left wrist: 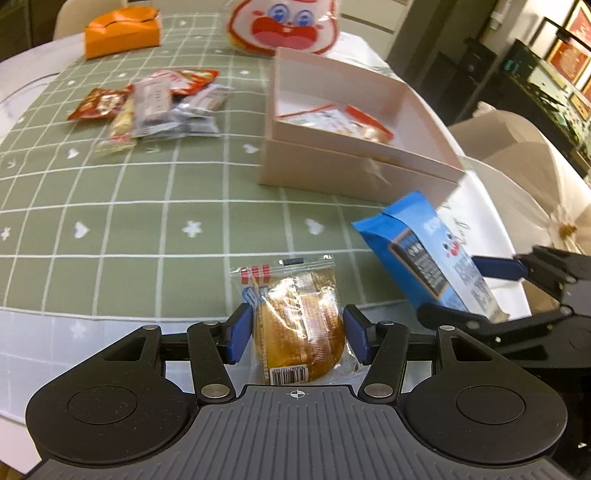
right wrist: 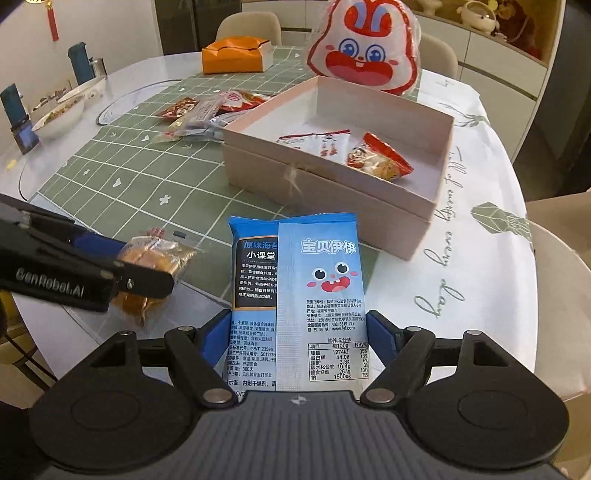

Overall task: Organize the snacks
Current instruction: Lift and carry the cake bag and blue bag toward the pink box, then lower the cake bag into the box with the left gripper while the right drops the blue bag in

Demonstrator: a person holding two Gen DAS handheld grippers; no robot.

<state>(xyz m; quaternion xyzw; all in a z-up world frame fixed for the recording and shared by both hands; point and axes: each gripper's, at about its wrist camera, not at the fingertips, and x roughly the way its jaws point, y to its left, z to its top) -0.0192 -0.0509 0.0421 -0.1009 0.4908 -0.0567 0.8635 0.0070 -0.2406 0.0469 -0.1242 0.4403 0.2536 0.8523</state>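
Observation:
My left gripper (left wrist: 298, 338) is shut on a clear-wrapped golden cake (left wrist: 301, 325), held near the table's front edge; it also shows in the right wrist view (right wrist: 155, 266). My right gripper (right wrist: 297, 345) is shut on a blue snack packet (right wrist: 299, 291), held upright; the packet shows at the right of the left wrist view (left wrist: 424, 258). An open pink box (right wrist: 332, 188) lies ahead with two red-and-white snack packs (right wrist: 376, 158) inside. The box also shows in the left wrist view (left wrist: 354, 173).
A pile of loose snack packets (left wrist: 155, 103) lies on the green checked cloth left of the box. An orange box (left wrist: 122, 31) and a rabbit-face bag (right wrist: 364, 48) stand at the back. Bowls (right wrist: 59, 110) sit at the far left edge.

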